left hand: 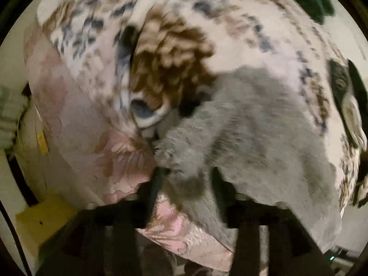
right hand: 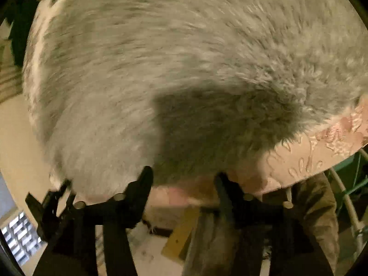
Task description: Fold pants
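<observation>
a white bedspread printed with brown and blue-grey blotches covers most of the bed in the left wrist view, soft and rumpled, with a fold running down its middle. beneath it along the bed's near edge lies a pink satin sheet with a raised floral weave, shiny and smooth; the same sheet shows at the right edge of the right wrist view. the fluffy grey fleece pants lie on the bedspread, thick and shaggy, their pile blurred. in the right wrist view the pants fill nearly the whole picture, the fur long and curly near the hem.

the left gripper has its black fingers set apart on either side of a bunched grey corner of the pants; whether they pinch it i cannot tell. the right gripper has its fingers spread wide at the fleece's lower edge, grasping nothing.
</observation>
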